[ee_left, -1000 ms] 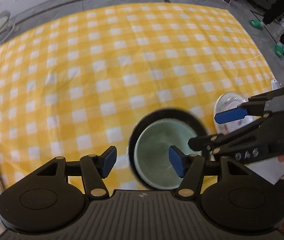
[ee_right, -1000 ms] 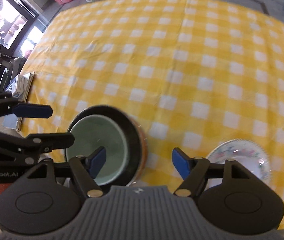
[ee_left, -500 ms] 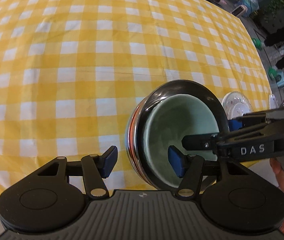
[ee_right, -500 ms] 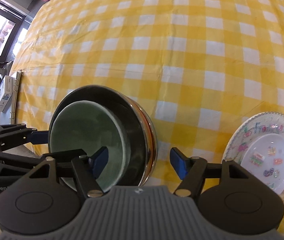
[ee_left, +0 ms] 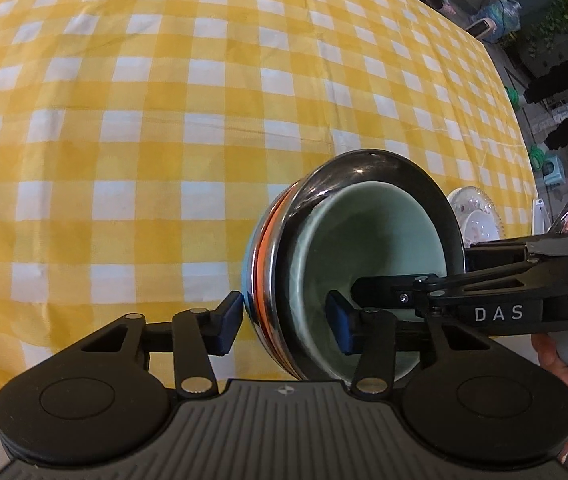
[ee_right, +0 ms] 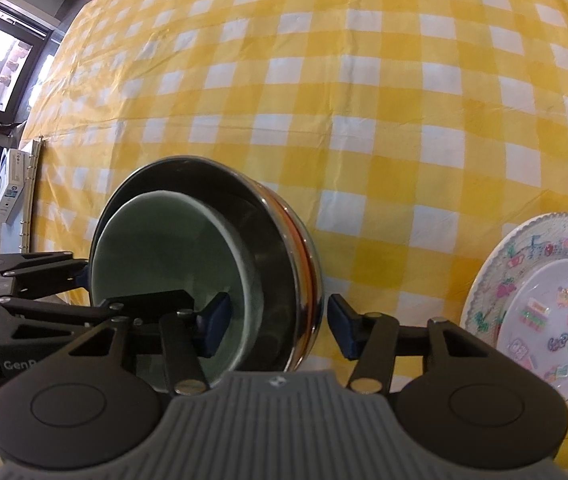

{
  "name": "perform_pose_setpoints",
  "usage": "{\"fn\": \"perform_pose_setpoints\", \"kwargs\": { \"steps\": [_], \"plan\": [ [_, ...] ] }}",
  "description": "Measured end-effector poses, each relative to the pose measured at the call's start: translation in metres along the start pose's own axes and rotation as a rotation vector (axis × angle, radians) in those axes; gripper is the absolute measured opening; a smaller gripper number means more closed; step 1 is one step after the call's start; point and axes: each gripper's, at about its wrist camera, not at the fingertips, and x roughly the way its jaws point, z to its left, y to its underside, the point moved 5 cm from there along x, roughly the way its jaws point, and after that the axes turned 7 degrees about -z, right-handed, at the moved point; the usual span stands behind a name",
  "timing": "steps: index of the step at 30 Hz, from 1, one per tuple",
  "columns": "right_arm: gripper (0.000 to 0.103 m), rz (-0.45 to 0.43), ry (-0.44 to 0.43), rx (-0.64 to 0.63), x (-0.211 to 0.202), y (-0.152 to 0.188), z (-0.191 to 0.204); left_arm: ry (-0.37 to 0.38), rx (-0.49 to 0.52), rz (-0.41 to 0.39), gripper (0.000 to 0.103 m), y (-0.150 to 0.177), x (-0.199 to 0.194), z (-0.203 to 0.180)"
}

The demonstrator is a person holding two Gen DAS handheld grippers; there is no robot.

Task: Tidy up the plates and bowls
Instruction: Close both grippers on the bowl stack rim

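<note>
One green bowl [ee_left: 367, 264] sat inside one steel bowl [ee_left: 280, 280] on the cloth [ee_left: 164, 120], beside one plate [ee_right: 539, 320]. Left gripper [ee_left: 284, 322] and right gripper [ee_right: 274, 326] were closing astride opposite rims, pads not yet pressing.

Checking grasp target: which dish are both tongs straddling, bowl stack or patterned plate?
The bowl stack: green bowl nested in the steel bowl, rim between both closing tongs. The patterned plate lies apart, beyond the right tongs.
</note>
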Motion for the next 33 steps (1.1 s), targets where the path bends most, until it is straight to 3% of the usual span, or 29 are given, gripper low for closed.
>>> {"fn": "perform_pose_setpoints", "kwargs": {
  "steps": [12, 33],
  "plan": [
    [0.047, -0.004, 0.016, 0.02, -0.002, -0.0004, -0.0004, -0.026, 0.003, -0.002, 0.041, -0.0027, -0.001, -0.0034],
    [0.038, -0.011, -0.006, 0.048, -0.0086, 0.0013, -0.0064, -0.075, 0.015, 0.001, 0.033, -0.005, -0.0026, -0.0069]
  ]
}}
